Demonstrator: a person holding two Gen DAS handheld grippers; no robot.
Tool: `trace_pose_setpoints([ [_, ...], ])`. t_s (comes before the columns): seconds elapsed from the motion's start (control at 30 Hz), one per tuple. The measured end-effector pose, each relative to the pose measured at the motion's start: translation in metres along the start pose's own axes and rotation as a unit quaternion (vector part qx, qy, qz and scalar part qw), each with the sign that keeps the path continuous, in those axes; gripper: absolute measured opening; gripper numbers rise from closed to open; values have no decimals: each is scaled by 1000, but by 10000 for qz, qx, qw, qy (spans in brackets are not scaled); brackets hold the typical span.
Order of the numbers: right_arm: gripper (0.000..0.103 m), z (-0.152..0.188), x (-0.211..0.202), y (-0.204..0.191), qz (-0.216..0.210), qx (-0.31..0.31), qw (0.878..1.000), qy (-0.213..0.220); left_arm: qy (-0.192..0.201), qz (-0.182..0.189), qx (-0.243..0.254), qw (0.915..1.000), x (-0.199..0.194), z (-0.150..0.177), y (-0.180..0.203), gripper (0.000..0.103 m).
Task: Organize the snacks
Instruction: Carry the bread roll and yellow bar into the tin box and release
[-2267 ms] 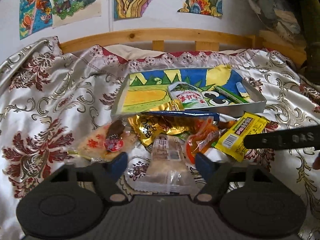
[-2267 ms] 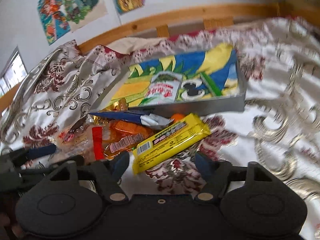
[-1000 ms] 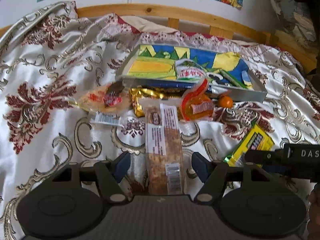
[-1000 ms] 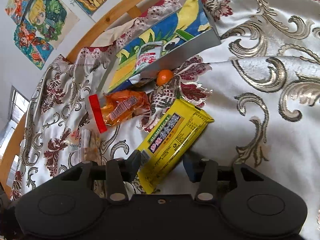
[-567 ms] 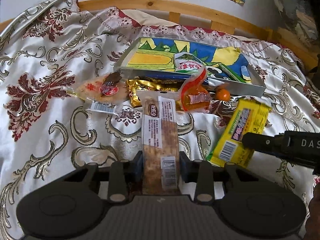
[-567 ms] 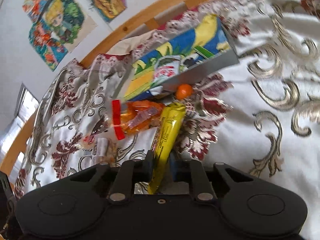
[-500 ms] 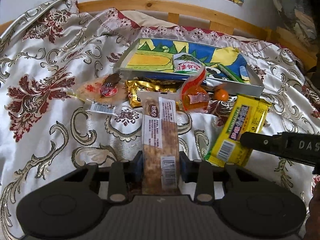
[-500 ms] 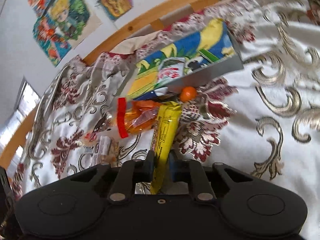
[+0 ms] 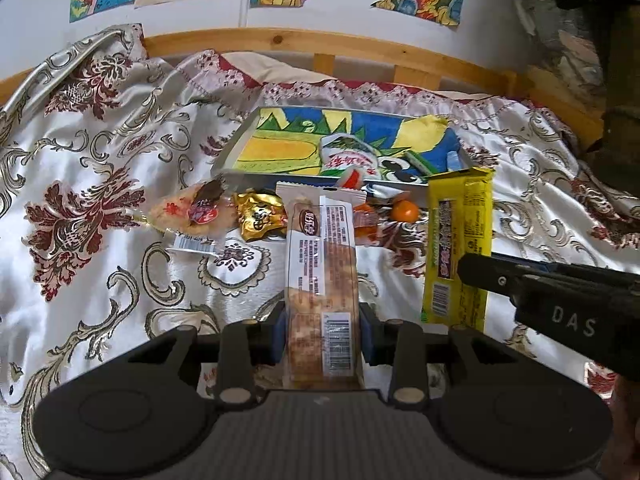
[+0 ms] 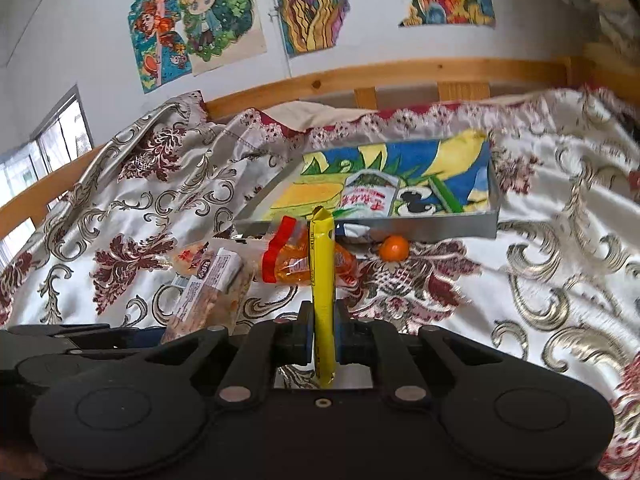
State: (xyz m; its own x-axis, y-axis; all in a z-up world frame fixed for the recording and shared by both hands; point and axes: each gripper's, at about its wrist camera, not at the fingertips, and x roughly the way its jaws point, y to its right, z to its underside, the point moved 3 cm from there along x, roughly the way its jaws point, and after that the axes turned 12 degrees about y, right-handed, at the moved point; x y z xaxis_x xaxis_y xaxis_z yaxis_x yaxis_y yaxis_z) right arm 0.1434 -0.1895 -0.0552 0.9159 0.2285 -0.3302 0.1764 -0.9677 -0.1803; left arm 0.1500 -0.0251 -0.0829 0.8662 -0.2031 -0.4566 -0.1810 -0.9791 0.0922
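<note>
My left gripper (image 9: 323, 334) is shut on a long clear biscuit packet (image 9: 320, 276) and holds it above the bedspread, pointing at the tray. My right gripper (image 10: 323, 336) is shut on a yellow snack bar (image 10: 323, 280), held on edge; the bar also shows in the left wrist view (image 9: 458, 248). The shallow grey tray (image 10: 420, 229) with a colourful cartoon lining lies ahead and holds a white and green packet (image 10: 370, 196). The tray also shows in the left wrist view (image 9: 236, 148).
Loose snacks lie in front of the tray: an orange packet with a red strip (image 10: 292, 260), a small orange ball (image 10: 394, 248), a gold packet (image 9: 260, 216), a round cracker pack (image 9: 192, 212). A wooden bed rail (image 9: 320, 46) and postered wall stand behind.
Both grippers closed on their snacks and lifted them off the bedspread. The yellow bar has turned on edge and both packets have moved closer to the tray.
</note>
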Motion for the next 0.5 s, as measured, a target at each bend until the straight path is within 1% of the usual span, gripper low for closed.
trace_pose_setpoints([
  [0.13,9,-6,-8,2,95,-85,9998,162,53,23,16,10000,-4,-7,4,39],
  [0.3,9,-16,-14,9,179,-136,9988,433,146,95,20,9998,0,-22,8,39],
  [0.5,9,-38,0,30,297,11,9969,728,331,157,61,9993,26,-58,13,39],
])
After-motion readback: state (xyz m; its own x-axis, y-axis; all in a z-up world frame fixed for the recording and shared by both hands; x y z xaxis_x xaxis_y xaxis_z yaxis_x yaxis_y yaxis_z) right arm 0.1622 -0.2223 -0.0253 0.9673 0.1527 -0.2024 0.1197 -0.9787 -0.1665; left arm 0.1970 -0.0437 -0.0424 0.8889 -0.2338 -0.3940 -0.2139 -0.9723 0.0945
